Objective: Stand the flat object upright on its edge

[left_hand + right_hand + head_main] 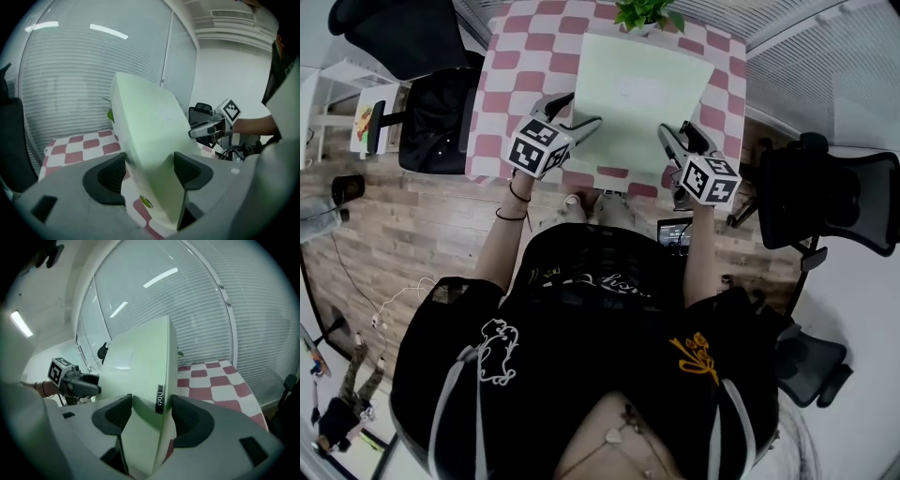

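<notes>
The pale green flat rectangular slab (642, 98) stands near the front edge of the pink-and-white chequered table (530, 56). It is raised steeply, and its broad face is turned toward the person. The small green potted plant (647, 11) sits behind its top edge.

**Left gripper (150, 169).** The jaws straddle the thickness of the slab low on its left side edge. Both dark ribbed pads lie against its faces, so the claw is clamped on the slab at a wide opening, because the slab is thick.

**Right gripper (151, 414).** The jaws are closed on the slab in the same way, low on its right side edge. One pad sits just beside a small silvery tab (160, 401) fixed to that edge.

**Reason for the hold.** Gripping both side edges low down braces the slab from either side. This leaves the bottom edge free to bear on the table. It also prevents the slab from swinging about either gripper.

**Attitude.** In the left gripper view the slab leans slightly away from vertical. The views do not confirm whether the bottom edge rests fully on the cloth.

**Assessment.** The task appears to be near its end. What remains is to bring the slab to true vertical, seat its edge, and release it without disturbing it. A tall slab on a narrow edge is likely to tip if one claw lets go before the other.
</notes>
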